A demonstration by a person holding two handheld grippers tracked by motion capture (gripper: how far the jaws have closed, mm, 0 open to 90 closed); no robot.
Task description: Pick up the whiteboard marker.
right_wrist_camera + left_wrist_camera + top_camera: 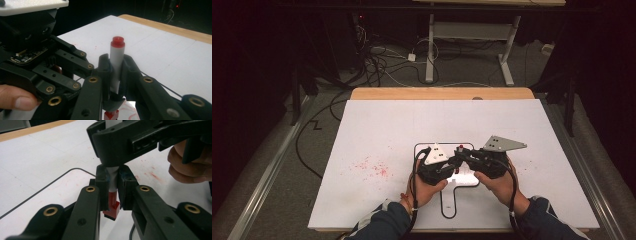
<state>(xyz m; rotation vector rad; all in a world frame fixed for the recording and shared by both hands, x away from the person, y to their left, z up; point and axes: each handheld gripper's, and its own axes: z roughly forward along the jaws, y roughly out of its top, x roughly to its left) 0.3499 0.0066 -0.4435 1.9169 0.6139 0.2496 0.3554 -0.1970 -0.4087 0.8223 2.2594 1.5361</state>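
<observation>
Both jaws pinch one marker (117, 60): the right gripper (117, 75) on its barrel, the left gripper (113, 195) on its red cap (111, 208). Judged step: uncapping, so pull straight along the barrel.

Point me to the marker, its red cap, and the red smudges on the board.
marker (117, 62): right gripper view, white barrel between the jaws.
red cap (112, 208): left gripper view, cap's side.
red smudges (374, 167): high view, middle of the speckled patch.
</observation>
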